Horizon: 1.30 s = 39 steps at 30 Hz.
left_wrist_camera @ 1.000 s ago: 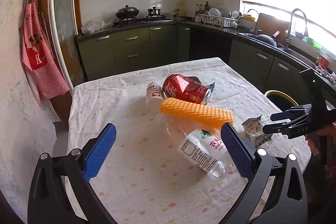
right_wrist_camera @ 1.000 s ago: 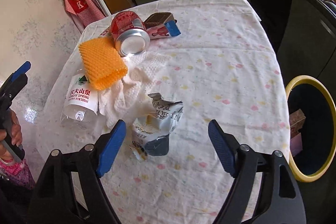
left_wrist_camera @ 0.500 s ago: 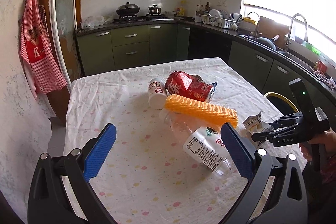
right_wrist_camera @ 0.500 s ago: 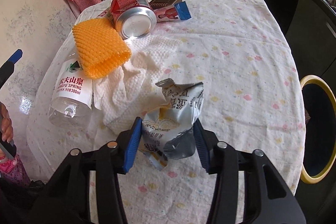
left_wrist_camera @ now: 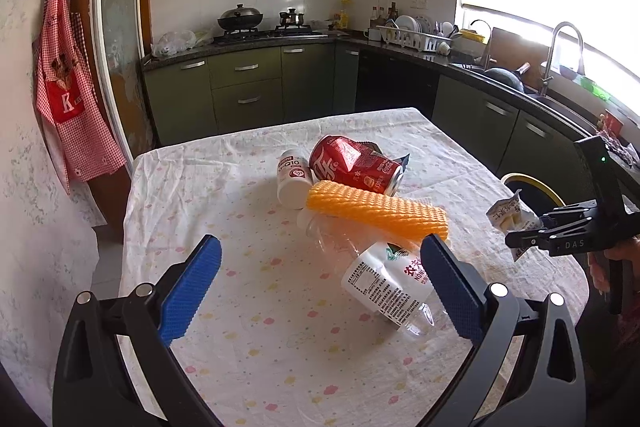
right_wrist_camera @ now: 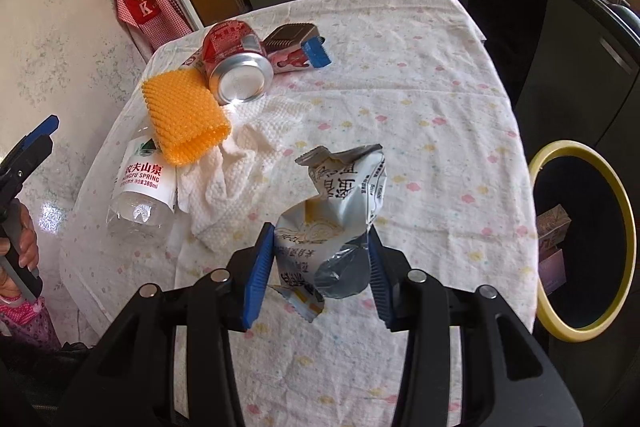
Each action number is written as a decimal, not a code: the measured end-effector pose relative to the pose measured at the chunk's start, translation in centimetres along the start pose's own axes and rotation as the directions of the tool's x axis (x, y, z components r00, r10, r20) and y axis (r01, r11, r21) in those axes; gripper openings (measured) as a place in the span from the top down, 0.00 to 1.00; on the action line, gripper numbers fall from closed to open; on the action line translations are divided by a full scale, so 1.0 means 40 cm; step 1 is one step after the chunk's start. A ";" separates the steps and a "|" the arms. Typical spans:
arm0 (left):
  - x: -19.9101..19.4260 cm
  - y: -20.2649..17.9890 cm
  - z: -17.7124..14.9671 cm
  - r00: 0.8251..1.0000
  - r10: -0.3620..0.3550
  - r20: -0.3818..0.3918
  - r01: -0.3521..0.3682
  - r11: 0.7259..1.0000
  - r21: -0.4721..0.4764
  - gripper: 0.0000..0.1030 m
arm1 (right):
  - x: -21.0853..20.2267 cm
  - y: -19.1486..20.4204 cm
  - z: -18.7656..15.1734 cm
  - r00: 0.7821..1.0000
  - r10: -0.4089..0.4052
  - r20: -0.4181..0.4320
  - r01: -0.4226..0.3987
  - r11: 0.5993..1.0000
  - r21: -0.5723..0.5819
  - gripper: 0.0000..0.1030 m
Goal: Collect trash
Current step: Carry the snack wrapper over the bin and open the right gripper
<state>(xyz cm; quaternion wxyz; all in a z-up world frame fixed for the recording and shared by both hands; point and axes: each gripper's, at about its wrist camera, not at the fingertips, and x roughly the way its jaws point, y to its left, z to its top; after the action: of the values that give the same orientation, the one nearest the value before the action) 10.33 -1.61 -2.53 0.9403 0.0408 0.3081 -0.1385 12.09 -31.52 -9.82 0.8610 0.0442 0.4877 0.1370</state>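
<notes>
My right gripper [right_wrist_camera: 318,269] is shut on a crumpled white and silver snack bag [right_wrist_camera: 340,211], held just above the tablecloth; the left wrist view shows that bag [left_wrist_camera: 508,213] at the right. A yellow-rimmed trash bin [right_wrist_camera: 584,239] stands off the table's right edge. My left gripper [left_wrist_camera: 320,279] hovers open over the near table with nothing between its blue pads. Ahead of it lie a clear water bottle [left_wrist_camera: 388,287], an orange foam net sleeve [left_wrist_camera: 376,213], a dented red can [left_wrist_camera: 352,165] and a small white pill bottle [left_wrist_camera: 294,179].
A crumpled white paper towel [right_wrist_camera: 236,163] and a small wrapper with a blue end [right_wrist_camera: 300,51] lie on the flowered tablecloth [right_wrist_camera: 420,107]. Green cabinets [left_wrist_camera: 248,91] and a sink counter ring the table. A red checked apron [left_wrist_camera: 68,95] hangs on the left wall.
My right gripper went from open around the snack bag to shut on it and lifted it slightly off the cloth. The left gripper stayed open and nearly still.
</notes>
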 end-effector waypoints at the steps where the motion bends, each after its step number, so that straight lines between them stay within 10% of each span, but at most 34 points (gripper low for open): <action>1: 0.000 -0.004 0.000 1.000 0.000 -0.001 0.000 1.000 0.004 0.05 | -0.013 -0.015 -0.001 1.000 -0.013 0.010 0.013 1.000 0.009 0.59; 15: 0.015 -0.045 0.009 1.000 -0.002 -0.017 0.002 0.999 0.034 0.05 | -0.093 -0.449 -0.043 0.926 -0.373 -0.060 0.374 0.883 0.285 0.57; 19: 0.020 -0.066 0.011 1.000 -0.005 -0.023 0.007 0.999 0.047 0.05 | -0.081 -0.511 -0.049 0.902 -0.423 -0.082 0.426 0.845 0.322 0.39; 30: 0.044 -0.107 -0.001 0.998 -0.019 -0.061 0.025 0.994 0.105 0.05 | -0.089 -0.456 -0.073 0.929 -0.368 -0.033 0.360 0.884 0.299 0.36; 39: 0.077 -0.136 -0.031 0.976 -0.162 -0.146 0.183 0.972 0.147 0.05 | -0.095 -0.417 -0.071 0.937 -0.349 -0.018 0.340 0.899 0.278 0.36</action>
<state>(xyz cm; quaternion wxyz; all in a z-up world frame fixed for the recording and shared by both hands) 10.46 -7.35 -5.31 0.8957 0.0981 0.3605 -0.2410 11.05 -48.72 -11.66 0.8647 0.0793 0.4883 -0.0875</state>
